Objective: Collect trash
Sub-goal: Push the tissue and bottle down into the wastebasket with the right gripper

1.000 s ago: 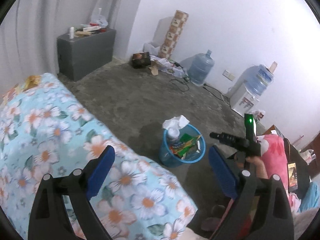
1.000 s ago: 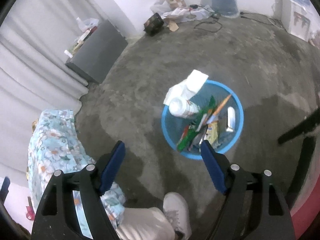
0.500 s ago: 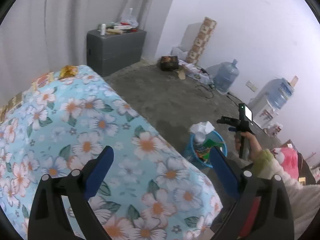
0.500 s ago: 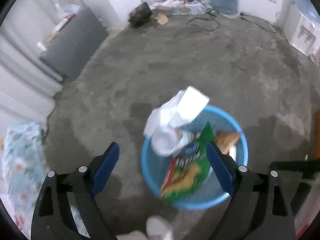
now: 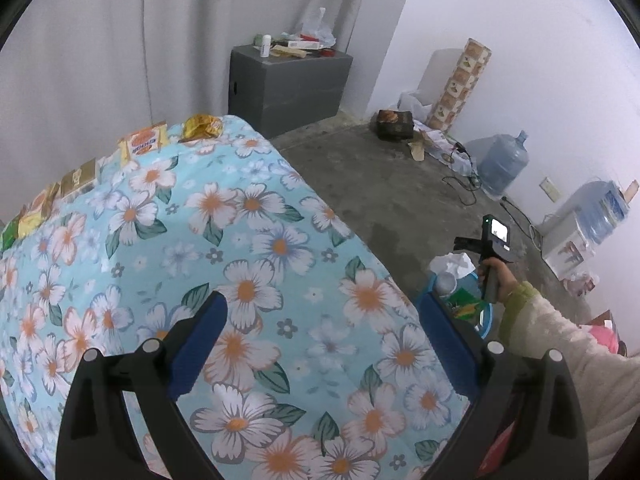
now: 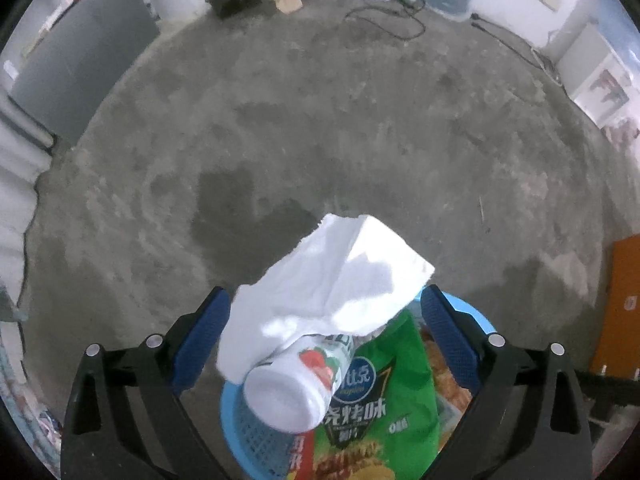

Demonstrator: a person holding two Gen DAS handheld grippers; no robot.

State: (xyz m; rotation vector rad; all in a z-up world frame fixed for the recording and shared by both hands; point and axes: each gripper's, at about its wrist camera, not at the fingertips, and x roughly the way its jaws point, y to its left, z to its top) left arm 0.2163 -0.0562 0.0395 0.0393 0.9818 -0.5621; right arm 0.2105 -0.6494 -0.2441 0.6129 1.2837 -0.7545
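Observation:
My right gripper (image 6: 325,296) points down over a blue basket (image 6: 248,432) on the concrete floor. Its jaws are opening; a white tissue (image 6: 340,276) and a white bottle (image 6: 296,384) show between them, untouched by the pads, beside a green chip bag (image 6: 384,400). My left gripper (image 5: 322,304) is open and empty above a floral bedspread (image 5: 248,240). Along the bed's far edge lie a gold wrapper (image 5: 202,127), an orange-and-white packet (image 5: 144,144) and more wrappers (image 5: 78,178). In the left wrist view a hand (image 5: 496,276) holds the right gripper over the basket (image 5: 482,320).
A grey cabinet (image 5: 288,80) with clutter on top stands by the curtain. A dark box (image 5: 394,124), cables (image 6: 384,20), a water jug (image 5: 502,168) and a dispenser (image 5: 568,240) line the far wall. An orange panel (image 6: 624,304) is at the right.
The left gripper swung from the basket toward the bed, so the wrappers came into view. The right gripper dropped close over the basket and its jaws widened.

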